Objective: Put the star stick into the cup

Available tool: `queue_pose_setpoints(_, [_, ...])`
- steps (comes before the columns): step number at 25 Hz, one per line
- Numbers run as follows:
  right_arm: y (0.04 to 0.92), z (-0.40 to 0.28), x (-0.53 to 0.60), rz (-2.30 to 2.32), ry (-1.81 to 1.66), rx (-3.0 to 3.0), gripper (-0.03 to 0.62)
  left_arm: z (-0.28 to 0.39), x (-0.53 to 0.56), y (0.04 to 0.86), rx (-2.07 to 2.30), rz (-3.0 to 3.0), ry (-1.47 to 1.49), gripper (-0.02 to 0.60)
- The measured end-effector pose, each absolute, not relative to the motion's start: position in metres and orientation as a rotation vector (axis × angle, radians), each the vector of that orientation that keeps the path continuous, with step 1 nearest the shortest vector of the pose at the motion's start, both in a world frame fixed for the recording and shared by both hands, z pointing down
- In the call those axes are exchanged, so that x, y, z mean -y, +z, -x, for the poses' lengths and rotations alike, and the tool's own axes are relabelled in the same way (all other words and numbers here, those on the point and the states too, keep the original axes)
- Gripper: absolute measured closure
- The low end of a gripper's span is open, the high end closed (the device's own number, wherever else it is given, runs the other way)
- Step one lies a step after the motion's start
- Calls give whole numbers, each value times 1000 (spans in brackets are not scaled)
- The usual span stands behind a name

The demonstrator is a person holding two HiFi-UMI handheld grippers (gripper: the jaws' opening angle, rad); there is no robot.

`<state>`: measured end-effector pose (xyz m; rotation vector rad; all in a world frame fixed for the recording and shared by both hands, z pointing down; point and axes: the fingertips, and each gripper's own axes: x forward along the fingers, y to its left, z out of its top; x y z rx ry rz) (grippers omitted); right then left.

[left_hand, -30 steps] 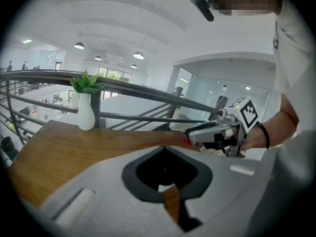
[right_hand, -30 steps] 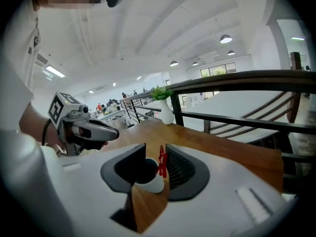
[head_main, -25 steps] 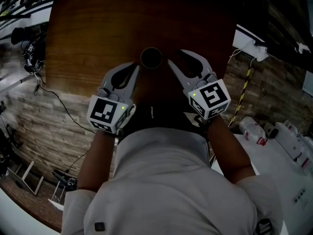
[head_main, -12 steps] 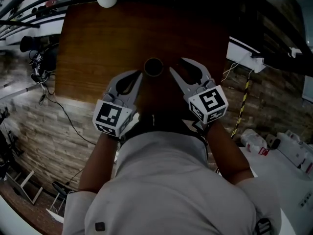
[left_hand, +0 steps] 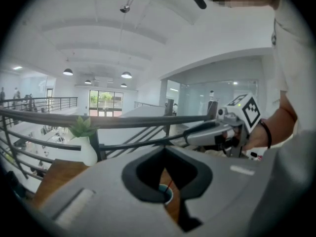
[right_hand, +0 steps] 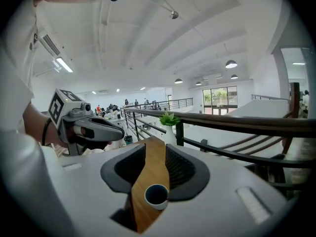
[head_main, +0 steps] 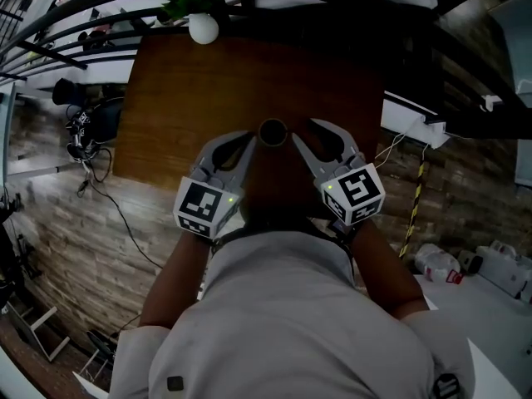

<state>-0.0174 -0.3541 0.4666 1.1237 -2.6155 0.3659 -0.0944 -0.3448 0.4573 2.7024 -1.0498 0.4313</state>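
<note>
Moved since earlier: both grippers have lifted away from the table, which now looks smaller in the head view. A white vase with a green plant has come fully into sight at the table's far edge. The cup has kept its spot.
Table: dark wood, carrying the cup and the vase. Its near edge is hidden behind the grippers and the person's body.
Left gripper: held above the table just left of the cup. Its jaw tips meet and nothing is caught between them. The cup shows only through the hollow behind the tips.
Right gripper: held above the table just right of the cup. Its jaws stand wide apart, though they have just been closing a little. Nothing is between the pads, and the cup and table are seen far below through the gap.
Why held so: with both tools empty and raised on either side of the cup, they look to be drawing off from finished work.
Vase: near the table's far left corner, well apart from the cup.
Cup: upright with its mouth up, toward the near edge and about midway along it.
Star stick: a thin red line leans up out of the cup in the left gripper view, probably the stick already inside. Its star cannot be made out.
</note>
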Motion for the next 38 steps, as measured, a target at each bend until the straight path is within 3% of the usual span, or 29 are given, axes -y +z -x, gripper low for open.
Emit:
queue_pose_setpoints(14, [375,63,297,-1182,223,2692,487,133,293,377,1081,-2832,388,578])
queue_pose_setpoints(23, [340,75,260,-1239,135,2705,537,156,262,350,1088,-2899,337,578])
queue_pose_setpoints(26, [333,80,250,-1270,92,2708,586,163,251,349,1060,-2915,332,579])
queue_pose_setpoints(38, [315,103,198,-1317,-27,2690,588,200,212,342,990,-2954,267,580])
